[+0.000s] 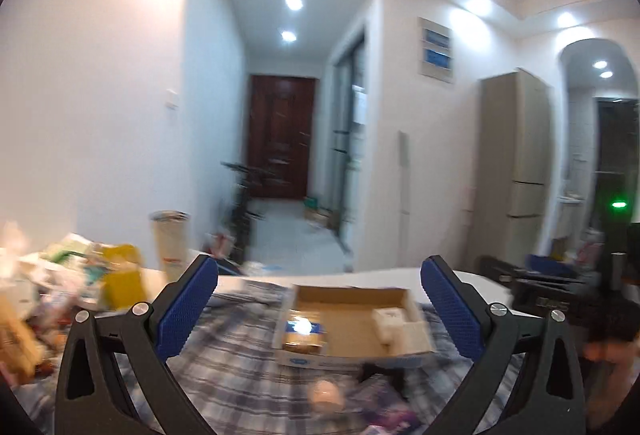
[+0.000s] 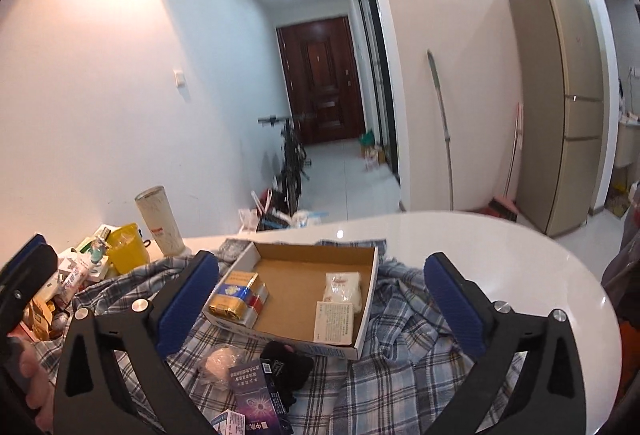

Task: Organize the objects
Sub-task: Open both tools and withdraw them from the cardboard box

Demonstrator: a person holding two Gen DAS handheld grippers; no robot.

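Nearest the right wrist camera lay a purple printed carton (image 2: 254, 391), a black pouch (image 2: 286, 361) and a clear-wrapped pale round item (image 2: 218, 361), all resting on the blue-and-white plaid cloth (image 2: 400, 347) just in front of the shallow open cardboard tray (image 2: 370, 299). Inside the tray were a gold-and-blue packet (image 2: 234, 295) at its left side and a white bag (image 2: 344, 287) and white printed box (image 2: 334, 321) at its right. Both the right gripper (image 2: 320, 291) and the left gripper (image 1: 320, 299) were held above the cloth, blue-padded fingers (image 2: 186, 303) spread wide, gripping nothing; clutter and a yellow plastic cup (image 2: 126, 251) stood at far left.
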